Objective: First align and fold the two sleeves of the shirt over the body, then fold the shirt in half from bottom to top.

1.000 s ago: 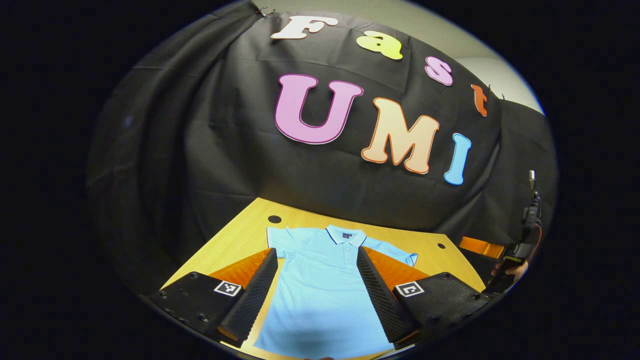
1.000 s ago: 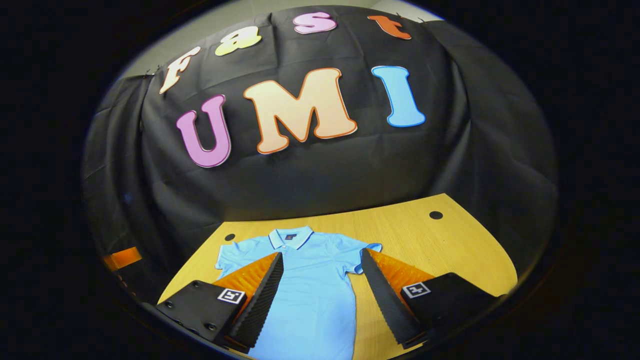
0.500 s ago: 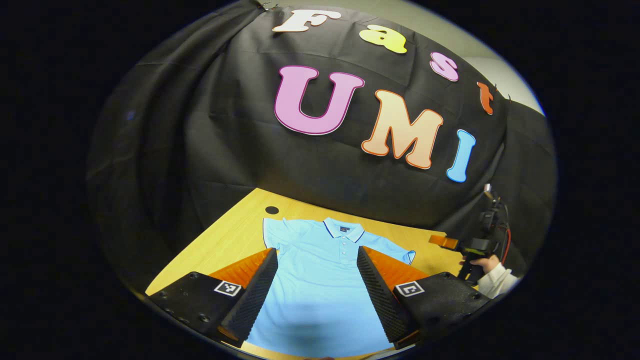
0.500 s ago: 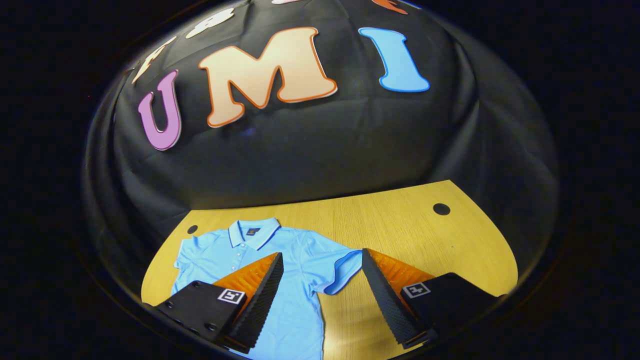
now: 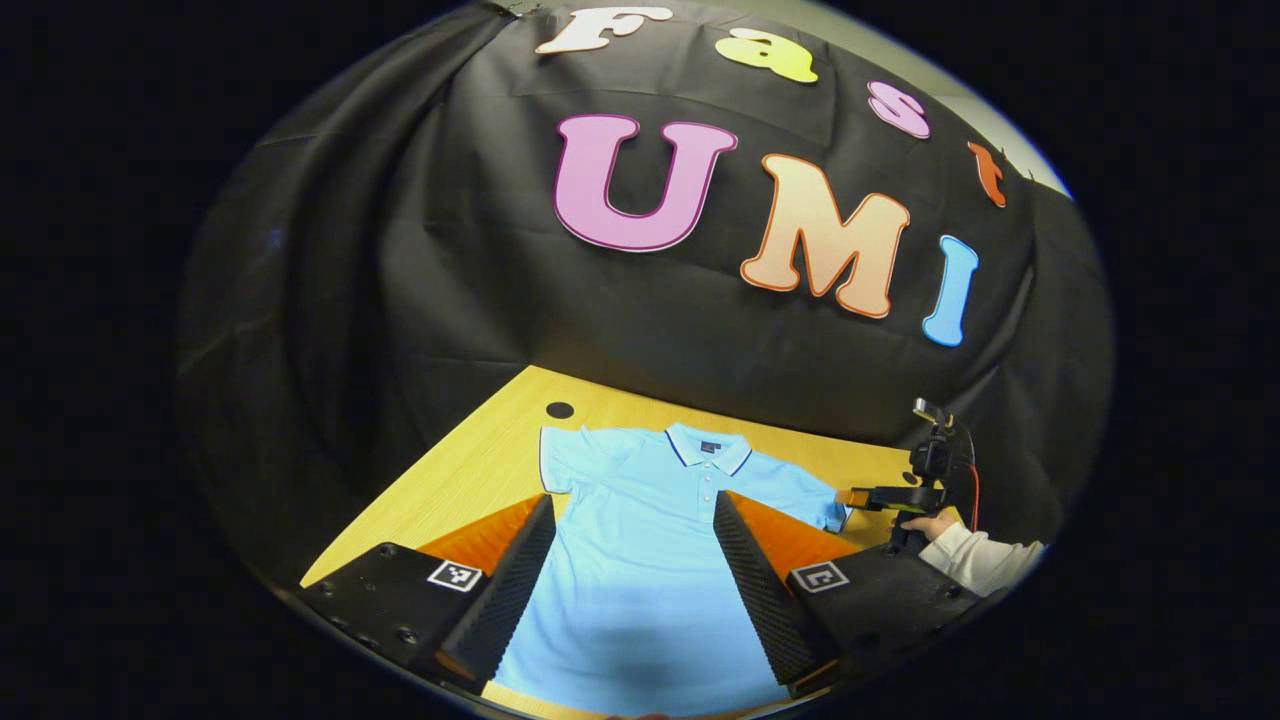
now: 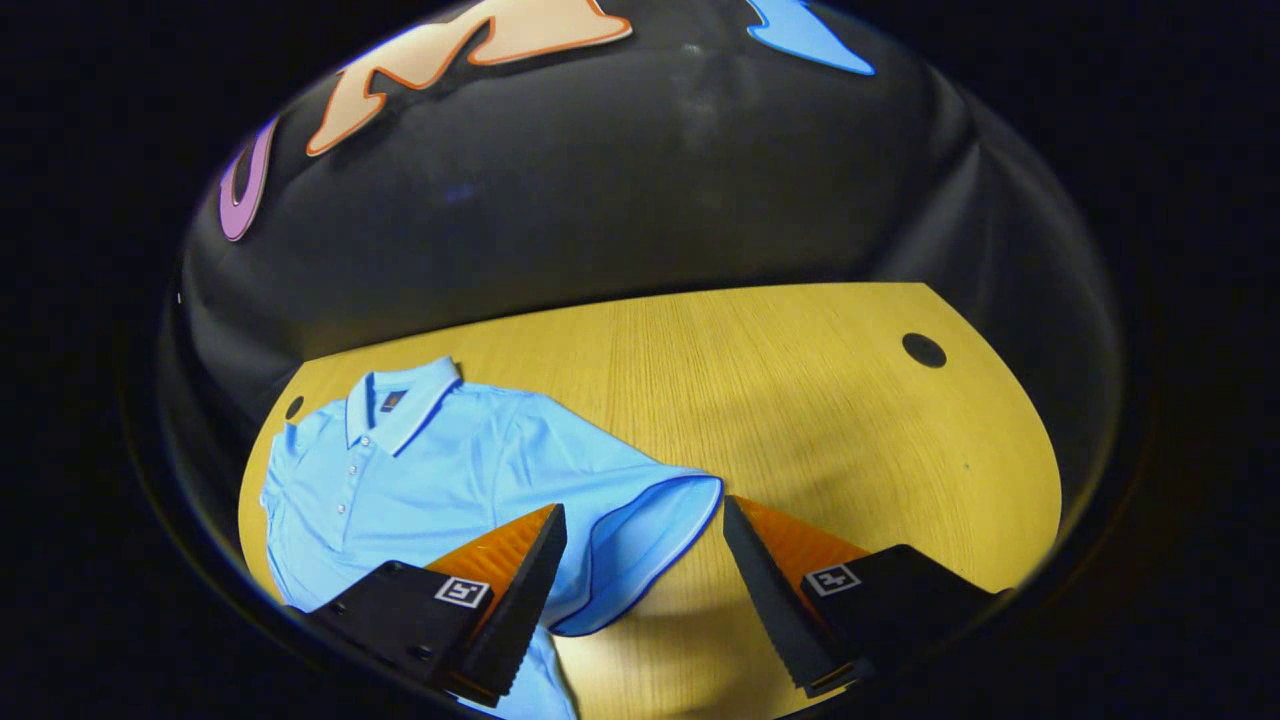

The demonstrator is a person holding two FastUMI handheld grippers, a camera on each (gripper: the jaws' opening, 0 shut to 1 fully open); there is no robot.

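Shirt sleeve lies between right gripper's spread fingers; left gripper open above body.

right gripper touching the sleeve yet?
Cannot tell. In the right gripper view the open right gripper frames the sleeve cuff; neither contact nor gap shows plainly.

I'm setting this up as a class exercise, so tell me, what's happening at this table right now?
A person holding tongs in each hand is about to fold a light blue polo shirt lying flat on a wooden table. The right tongs are open and lined up on the edge of one short sleeve. The left tongs hover open over the shirt's body. Nothing is folded yet.
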